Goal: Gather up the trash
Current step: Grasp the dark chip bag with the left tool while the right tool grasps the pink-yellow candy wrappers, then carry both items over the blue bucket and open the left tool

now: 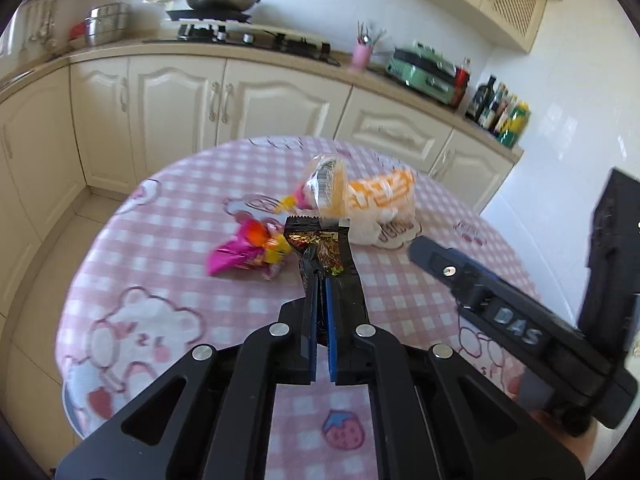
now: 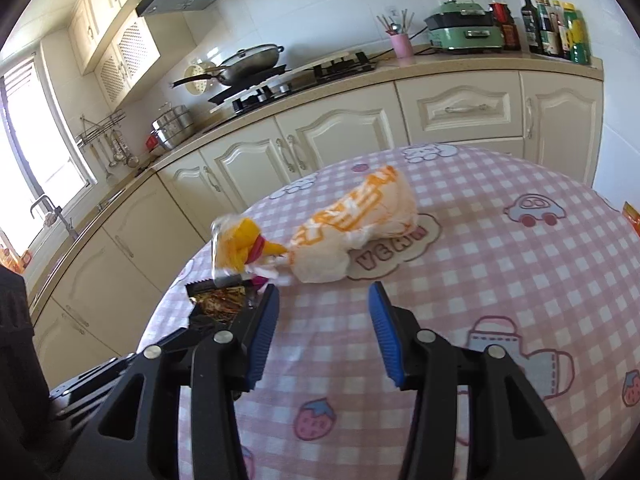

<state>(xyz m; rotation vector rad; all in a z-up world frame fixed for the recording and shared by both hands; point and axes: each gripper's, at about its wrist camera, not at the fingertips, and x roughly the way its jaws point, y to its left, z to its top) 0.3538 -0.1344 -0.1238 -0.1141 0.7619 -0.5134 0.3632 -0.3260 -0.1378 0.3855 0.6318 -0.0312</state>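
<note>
My left gripper [image 1: 322,280] is shut on a black and gold snack wrapper [image 1: 320,242] and holds it above the round table [image 1: 168,240]. The wrapper also shows in the right wrist view [image 2: 218,300], at the left. A pink and yellow wrapper [image 1: 248,252] lies on the table just left of it. An orange and white plastic bag [image 1: 376,204] lies behind, with a clear yellow wrapper [image 1: 326,184] at its end. In the right wrist view the bag [image 2: 352,224] lies ahead of my right gripper [image 2: 324,294], which is open and empty above the cloth.
The table wears a pink checked cloth [image 2: 500,280]. My right gripper's body [image 1: 512,320] hovers at the right of the left wrist view. Cream cabinets [image 2: 340,136] and a counter with a stove, pans and bottles [image 2: 556,28] stand behind the table.
</note>
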